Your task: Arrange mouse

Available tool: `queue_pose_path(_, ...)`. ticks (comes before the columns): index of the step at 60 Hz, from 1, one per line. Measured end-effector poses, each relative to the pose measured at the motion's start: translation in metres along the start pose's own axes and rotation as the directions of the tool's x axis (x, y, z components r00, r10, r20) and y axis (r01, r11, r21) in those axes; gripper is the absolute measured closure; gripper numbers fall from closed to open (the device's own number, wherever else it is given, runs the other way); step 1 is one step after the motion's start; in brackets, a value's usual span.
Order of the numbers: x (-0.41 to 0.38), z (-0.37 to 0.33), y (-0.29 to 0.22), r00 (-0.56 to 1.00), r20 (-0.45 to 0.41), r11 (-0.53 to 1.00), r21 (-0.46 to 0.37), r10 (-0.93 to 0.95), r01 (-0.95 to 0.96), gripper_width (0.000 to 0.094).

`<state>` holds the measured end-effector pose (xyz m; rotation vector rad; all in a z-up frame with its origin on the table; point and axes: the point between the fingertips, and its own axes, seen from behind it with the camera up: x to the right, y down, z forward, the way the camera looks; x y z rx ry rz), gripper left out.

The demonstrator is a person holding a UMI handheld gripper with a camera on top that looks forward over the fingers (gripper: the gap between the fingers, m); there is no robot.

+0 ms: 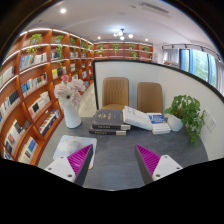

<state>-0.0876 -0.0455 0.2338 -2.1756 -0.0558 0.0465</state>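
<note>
While the gripper [114, 160] hangs above the near edge of the grey table [120, 145], its two fingers stand spread apart with bare tabletop between the pink pads [80, 157]; nothing is grasped. Mouse: cannot make one out anywhere on the table. Beyond the fingers, a stack of books [110, 122] lies mid-table, with more books [150, 121] just to its right. A white vase of flowers [71, 100] stands left of the stack. A potted plant [187, 112] sits at the right end. Two tan chairs [116, 92] stand behind the table. Bookshelves [30, 90] line the left wall.
</note>
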Motion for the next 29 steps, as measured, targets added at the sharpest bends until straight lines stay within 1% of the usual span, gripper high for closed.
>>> queue_pose_path(7, 0.025, -0.019, 0.010, 1.000, 0.013, 1.000, -0.003, -0.013, 0.013, 0.0104)
queue_pose_path(15, 0.051, -0.037, 0.011, 1.000, 0.006, 1.000, 0.011, 0.009, -0.009, 0.0104)
queue_pose_path(29, 0.070, -0.052, 0.011, 0.999, 0.013, 0.999, 0.019, 0.030, -0.031, 0.0103)
